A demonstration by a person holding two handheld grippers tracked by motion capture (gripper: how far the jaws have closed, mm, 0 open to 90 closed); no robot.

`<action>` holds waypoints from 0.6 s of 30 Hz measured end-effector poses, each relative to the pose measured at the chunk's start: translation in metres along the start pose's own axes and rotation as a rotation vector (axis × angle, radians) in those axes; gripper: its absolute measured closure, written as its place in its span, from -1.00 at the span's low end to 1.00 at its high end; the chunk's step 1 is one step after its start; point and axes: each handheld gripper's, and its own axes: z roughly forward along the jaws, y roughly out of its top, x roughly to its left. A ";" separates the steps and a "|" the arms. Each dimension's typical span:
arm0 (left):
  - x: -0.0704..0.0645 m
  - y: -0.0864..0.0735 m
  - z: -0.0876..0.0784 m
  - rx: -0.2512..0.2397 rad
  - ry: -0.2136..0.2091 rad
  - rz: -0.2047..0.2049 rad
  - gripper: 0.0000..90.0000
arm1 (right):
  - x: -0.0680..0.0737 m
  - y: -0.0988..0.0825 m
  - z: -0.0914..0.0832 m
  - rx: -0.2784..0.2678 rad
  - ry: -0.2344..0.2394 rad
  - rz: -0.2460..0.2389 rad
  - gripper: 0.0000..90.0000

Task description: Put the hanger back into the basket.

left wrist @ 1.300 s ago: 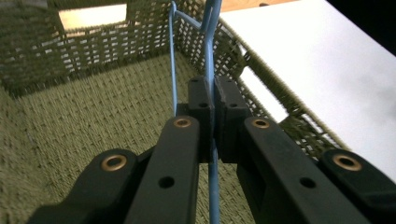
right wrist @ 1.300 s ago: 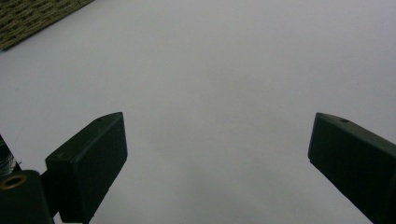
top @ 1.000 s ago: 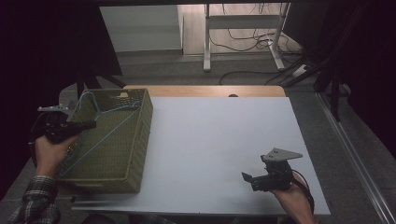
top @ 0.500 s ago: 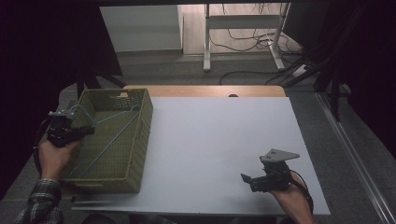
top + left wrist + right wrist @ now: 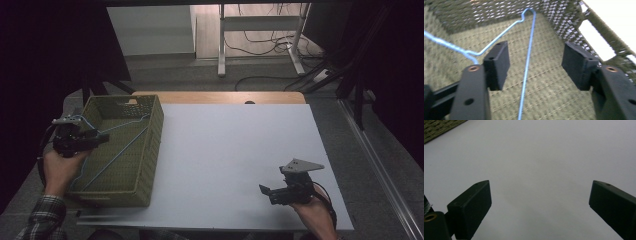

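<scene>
A green woven basket (image 5: 156,131) sits at the table's left side, and a blue wire hanger (image 5: 118,156) lies inside it. My left gripper (image 5: 102,138) hovers over the basket's left rim, pointing right into it. In the left gripper view the left gripper (image 5: 537,66) stands open, and the hanger's (image 5: 527,65) wire runs between the jaws without touching either pad. At the near right of the table my right gripper (image 5: 266,193) is held low, pointing left. The right gripper (image 5: 540,202) is wide open over bare white tabletop with nothing between its jaws.
The white tabletop (image 5: 235,150) stretches between basket and right hand. A wooden strip (image 5: 220,97) edges the far side. Beyond it are a desk frame (image 5: 260,35) and floor cables. The basket's corner (image 5: 436,128) shows far off in the right gripper view.
My left gripper has drifted toward the near side along the basket's left rim, still open. The right gripper has hardly moved.
</scene>
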 end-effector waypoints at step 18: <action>-0.035 0.002 -0.011 -0.079 -0.103 0.077 -0.62 | -0.004 -0.001 0.000 0.006 0.001 0.003 -0.91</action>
